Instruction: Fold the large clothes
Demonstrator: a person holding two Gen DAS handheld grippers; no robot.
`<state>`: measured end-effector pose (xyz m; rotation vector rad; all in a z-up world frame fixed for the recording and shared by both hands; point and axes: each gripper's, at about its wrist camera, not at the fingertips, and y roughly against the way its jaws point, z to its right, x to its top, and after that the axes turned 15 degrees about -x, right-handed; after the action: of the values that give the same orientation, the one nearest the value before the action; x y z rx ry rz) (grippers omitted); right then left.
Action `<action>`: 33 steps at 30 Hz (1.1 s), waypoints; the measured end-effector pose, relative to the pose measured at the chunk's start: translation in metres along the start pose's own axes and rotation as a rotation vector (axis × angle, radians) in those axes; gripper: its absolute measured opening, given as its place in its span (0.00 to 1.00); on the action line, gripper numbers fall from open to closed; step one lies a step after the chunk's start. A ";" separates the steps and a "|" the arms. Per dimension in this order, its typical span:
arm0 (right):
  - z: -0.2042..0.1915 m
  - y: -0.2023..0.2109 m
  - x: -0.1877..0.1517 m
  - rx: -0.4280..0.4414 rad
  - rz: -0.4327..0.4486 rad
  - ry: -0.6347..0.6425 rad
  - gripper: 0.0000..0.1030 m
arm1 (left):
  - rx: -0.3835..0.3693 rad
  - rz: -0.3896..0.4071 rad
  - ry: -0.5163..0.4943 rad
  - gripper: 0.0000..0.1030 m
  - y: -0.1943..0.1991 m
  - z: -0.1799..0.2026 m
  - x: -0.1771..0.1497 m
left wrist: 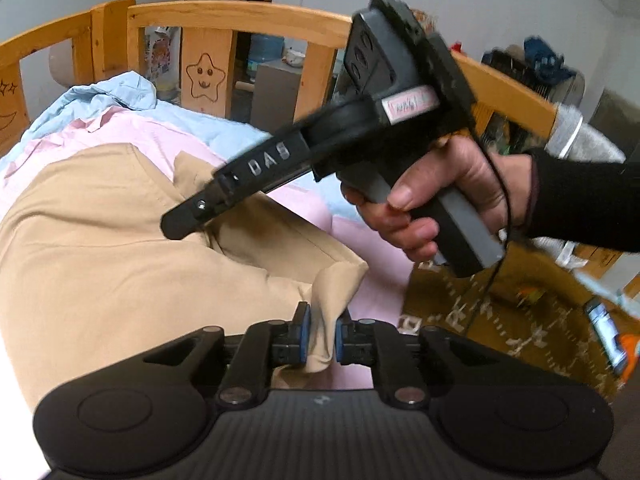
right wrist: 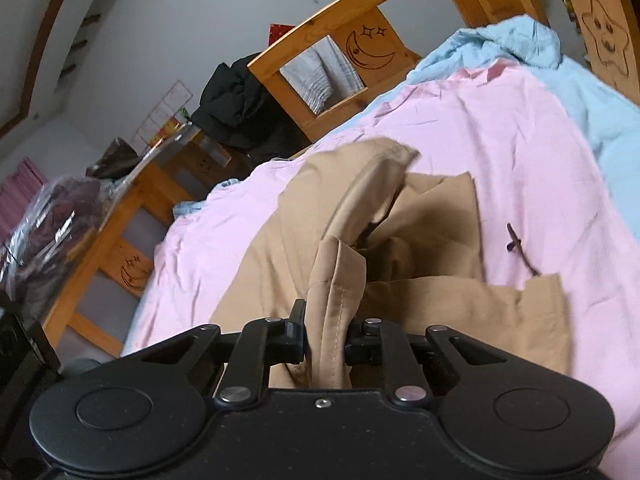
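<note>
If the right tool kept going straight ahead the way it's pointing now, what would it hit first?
The right tool, shut on a fold of the tan garment, would likely run into more of that garment heaped just ahead, then the pink sheet. Depth is unclear.

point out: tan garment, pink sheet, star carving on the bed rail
tan garment (left wrist: 100,240), left wrist view, flat body panel.
pink sheet (right wrist: 500,128), right wrist view, bare middle.
star carving (left wrist: 205,77), left wrist view, its face.

Lying spread and rumpled across a pink sheet: a tan garment, one corner rising toward six o'clock, a stitched hem fold standing upright, another flap curling at twelve o'clock.
</note>
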<state>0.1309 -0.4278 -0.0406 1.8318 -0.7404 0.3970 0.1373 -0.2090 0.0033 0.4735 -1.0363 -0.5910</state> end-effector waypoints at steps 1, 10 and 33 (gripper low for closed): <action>0.000 0.002 0.002 -0.007 0.001 0.023 0.15 | -0.008 0.012 0.012 0.18 0.005 -0.001 0.002; 0.008 0.005 0.011 -0.082 -0.023 0.213 0.15 | 0.126 0.133 0.107 0.41 0.072 -0.020 -0.007; 0.001 0.009 0.039 -0.267 0.201 0.355 0.52 | 0.287 0.215 0.204 0.49 0.090 -0.084 -0.002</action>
<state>0.1544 -0.4428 -0.0114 1.3931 -0.6931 0.6997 0.2319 -0.1323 0.0214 0.6499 -0.9641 -0.1974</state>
